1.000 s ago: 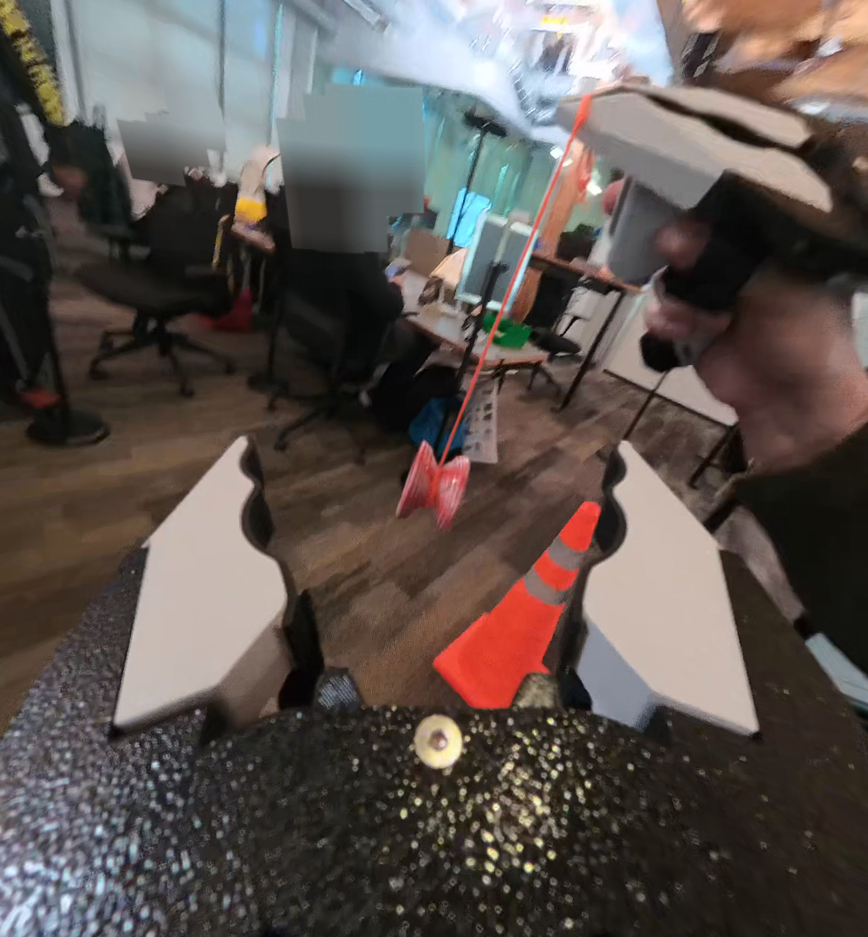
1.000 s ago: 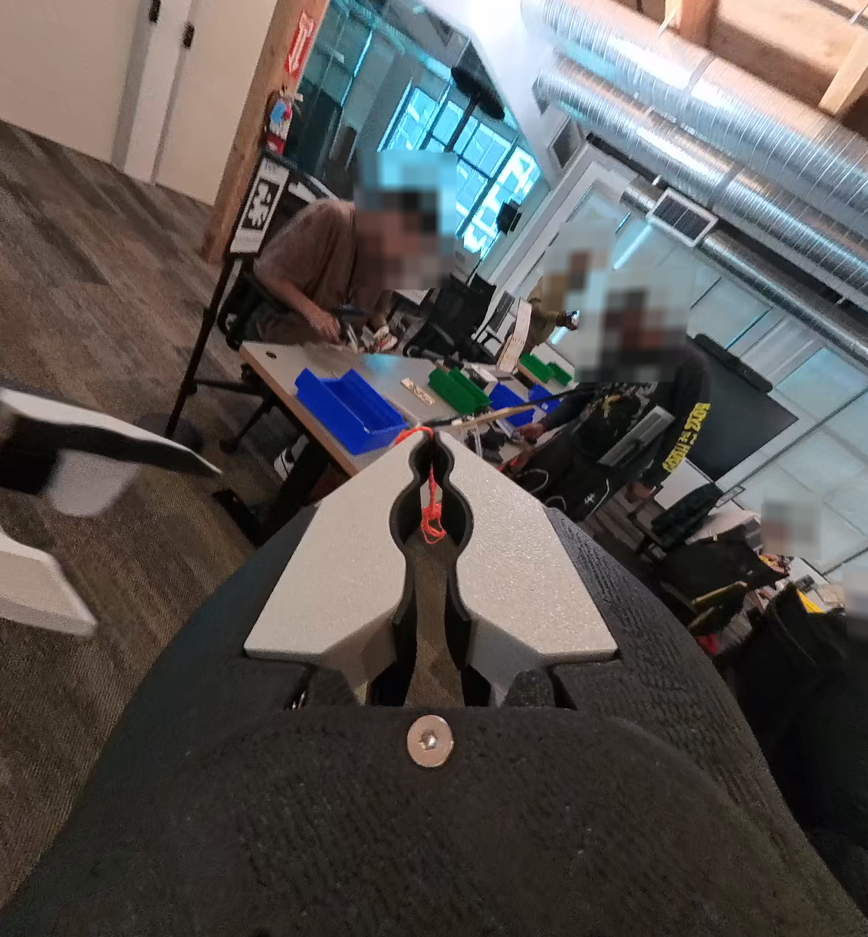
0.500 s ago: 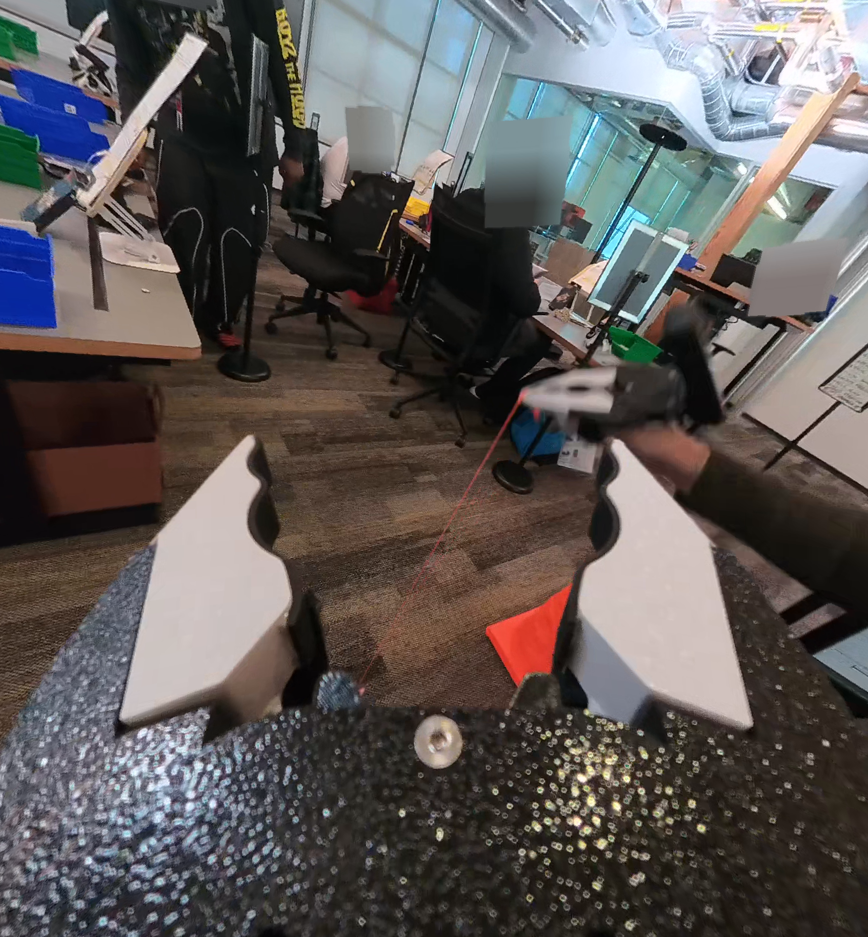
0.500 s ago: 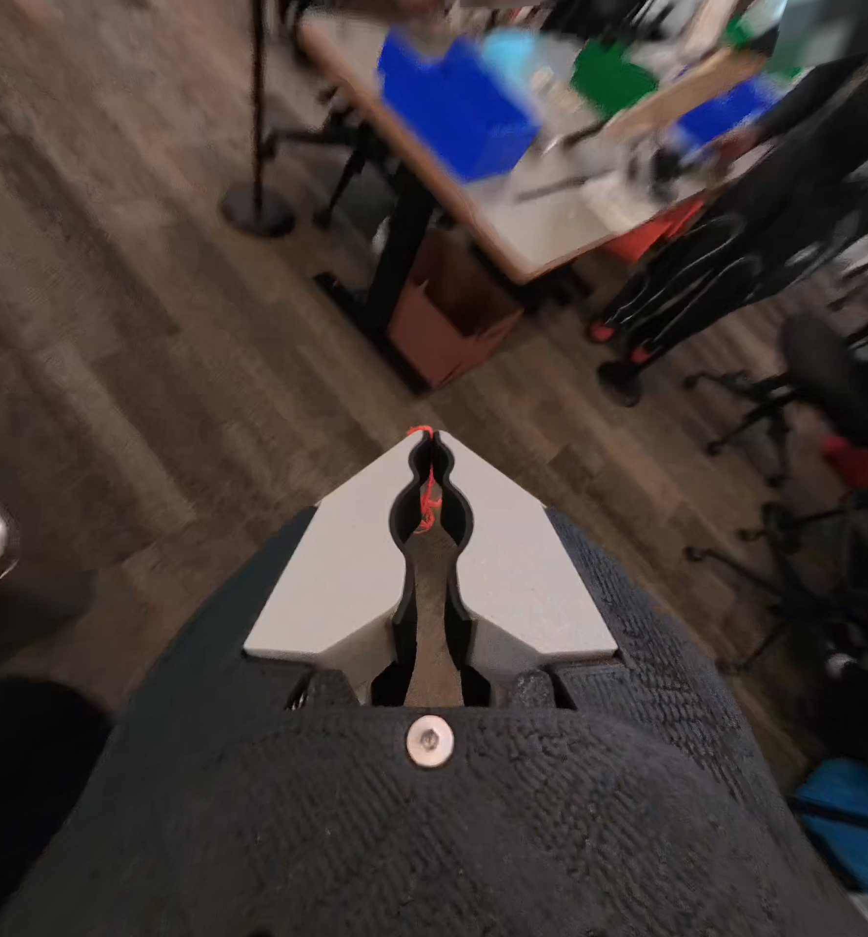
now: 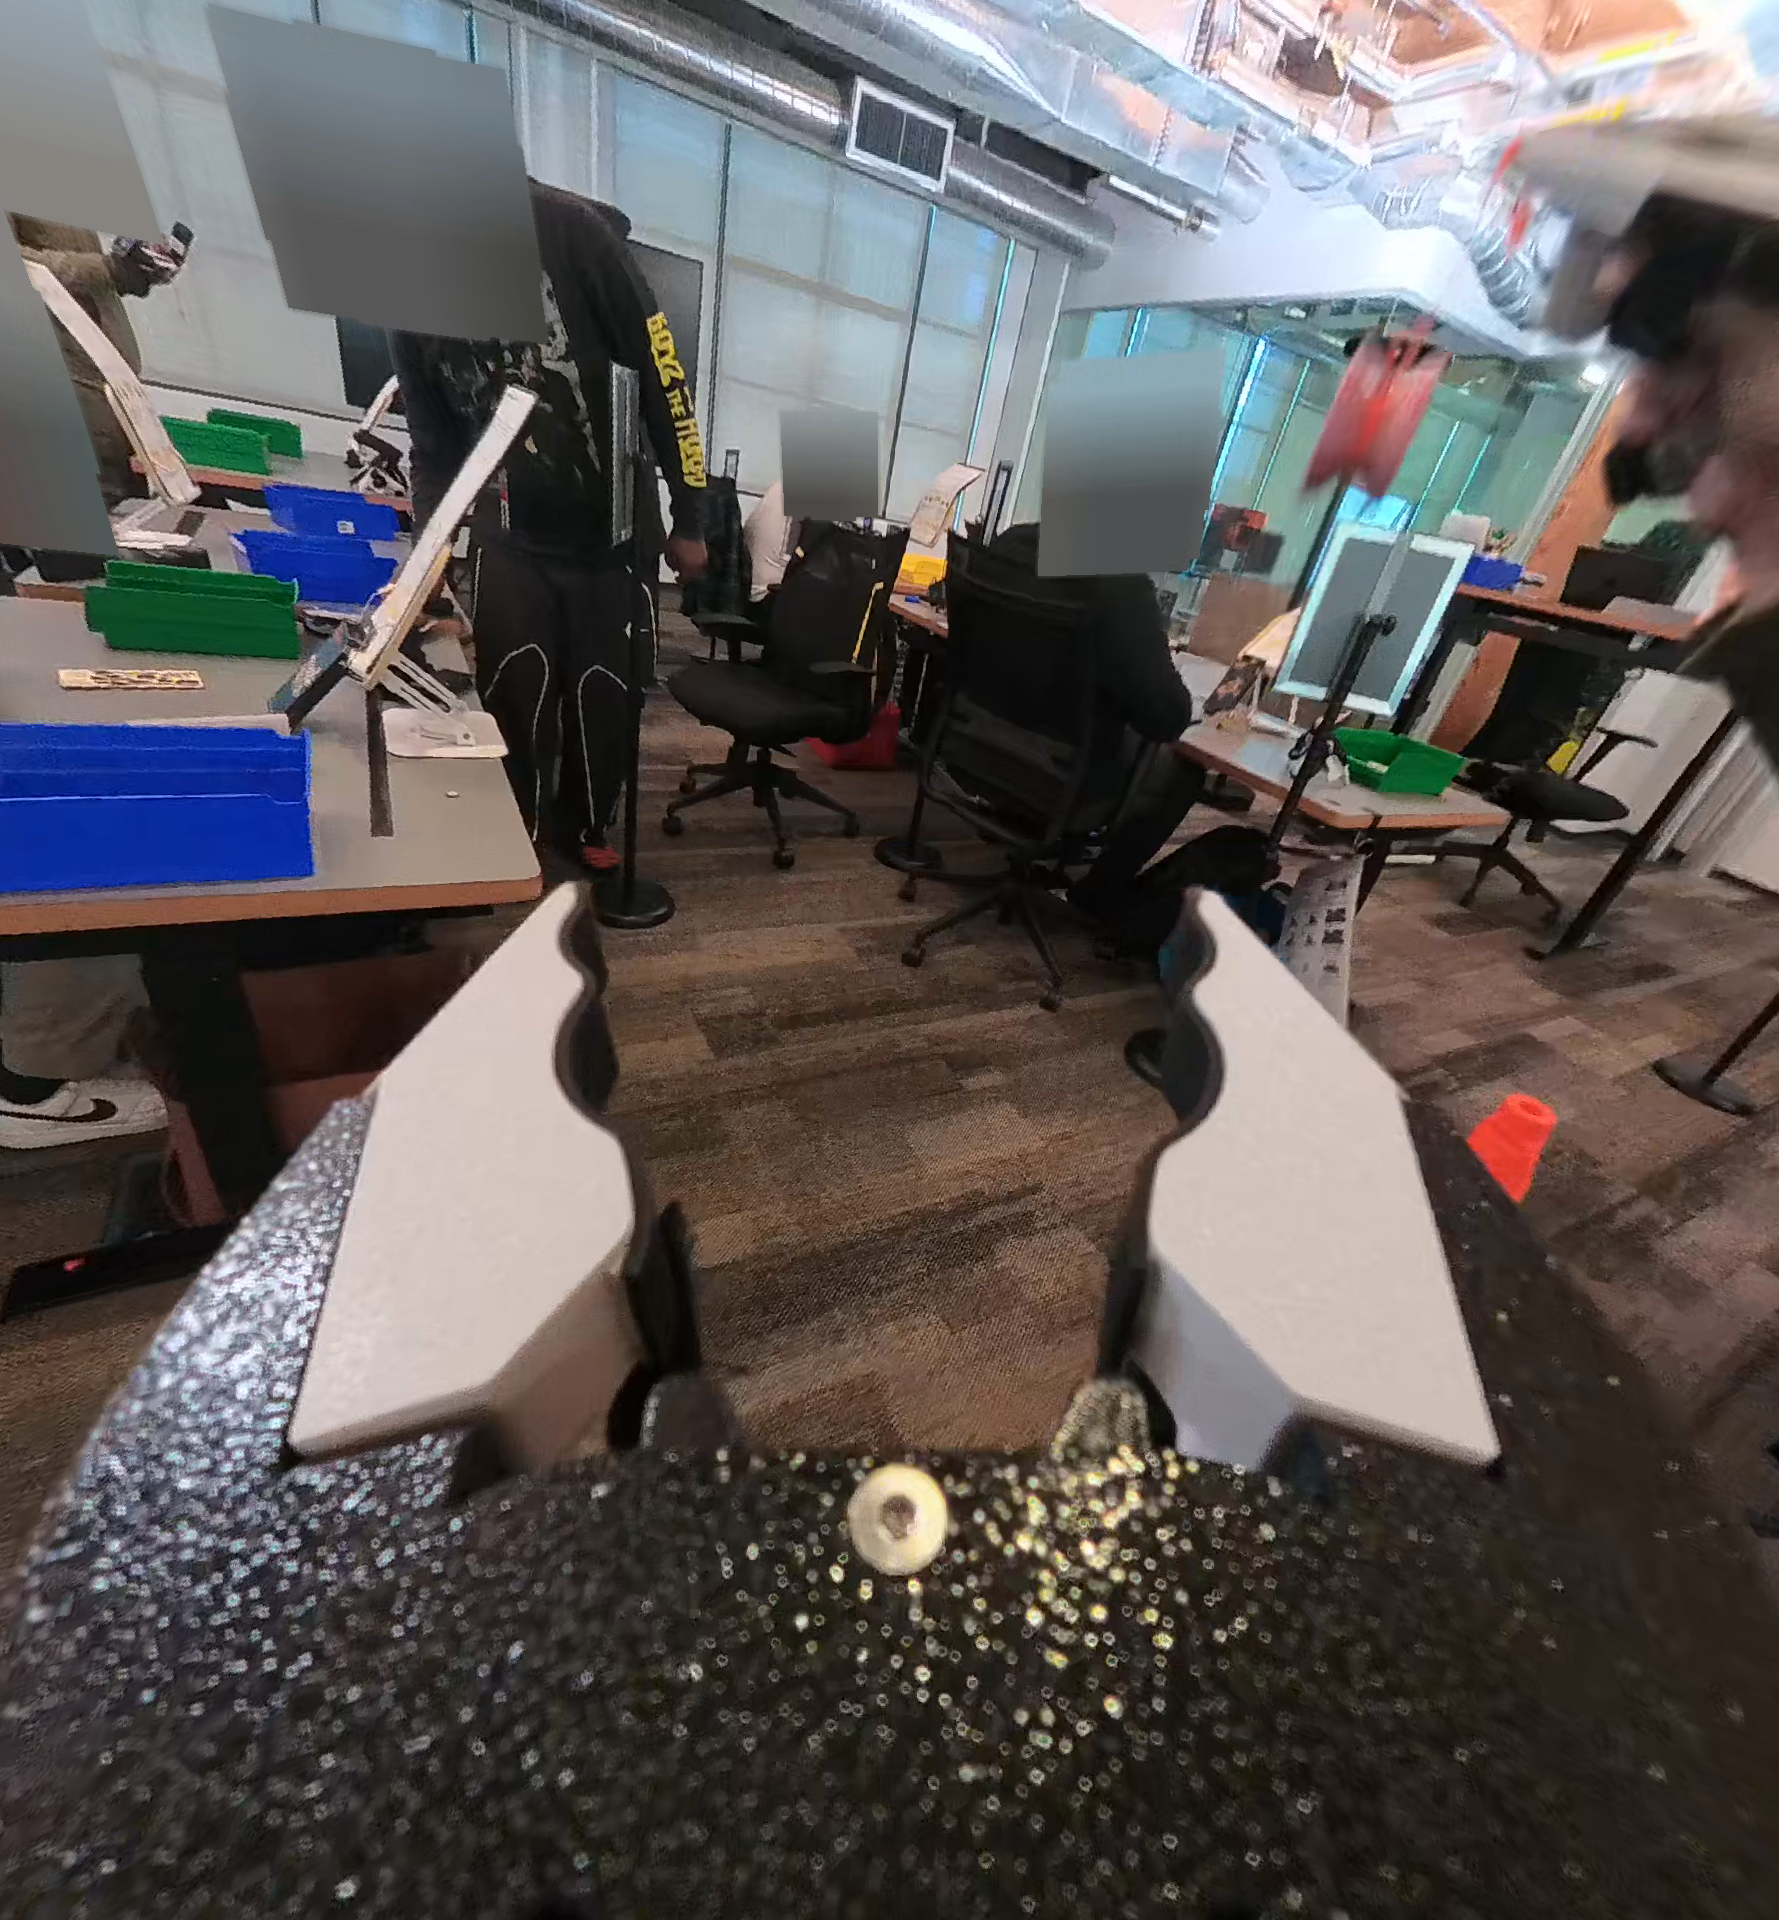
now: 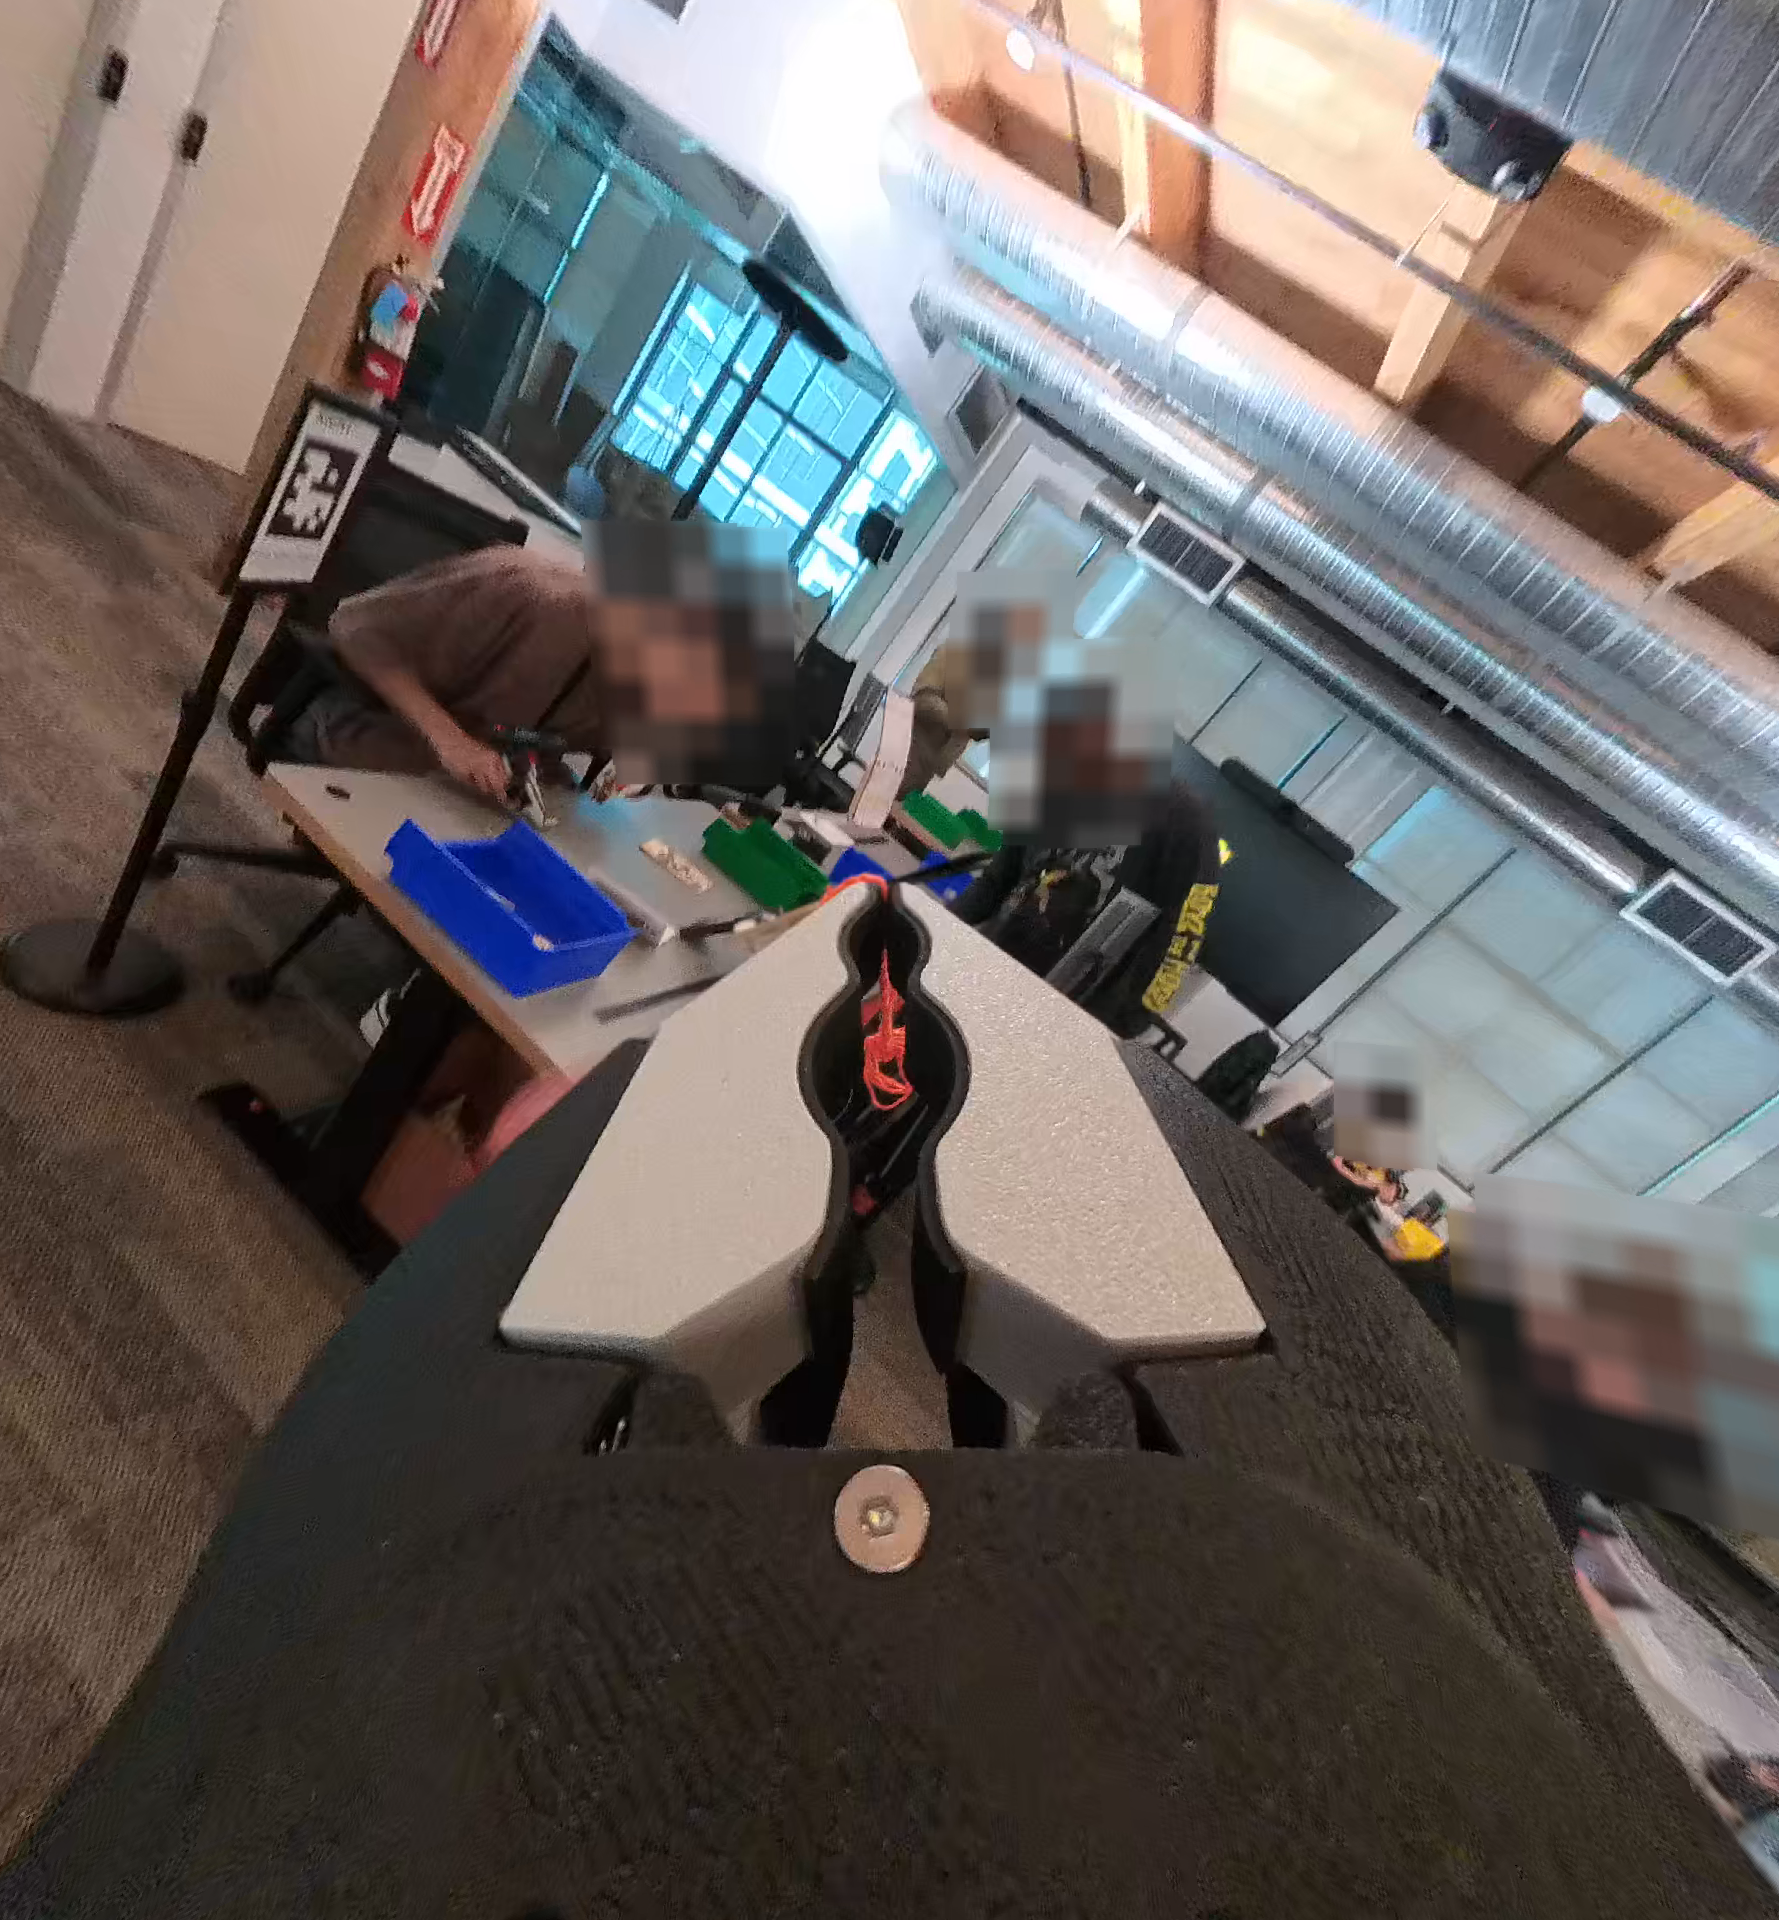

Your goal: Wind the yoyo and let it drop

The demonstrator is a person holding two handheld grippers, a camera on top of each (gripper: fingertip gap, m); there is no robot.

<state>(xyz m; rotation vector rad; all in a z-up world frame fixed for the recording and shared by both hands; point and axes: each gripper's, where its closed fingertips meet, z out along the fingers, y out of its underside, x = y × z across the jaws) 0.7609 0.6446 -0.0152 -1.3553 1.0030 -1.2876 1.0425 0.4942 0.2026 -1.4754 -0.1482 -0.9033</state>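
With the right gripper (image 6: 886, 906) fingers pinching the orange string (image 6: 887, 1039) and the left gripper (image 5: 885, 956) spread empty, the blurred red yoyo (image 5: 1375, 416) at upper right could swing and tangle if the string slips.

Open floor (image 5: 895, 1122) ahead; table (image 5: 241, 873) left, cone (image 5: 1510, 1141) right.

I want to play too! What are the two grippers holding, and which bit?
The right gripper pinches the yoyo's orange string at its end; the red yoyo hangs below. The left gripper holds nothing.
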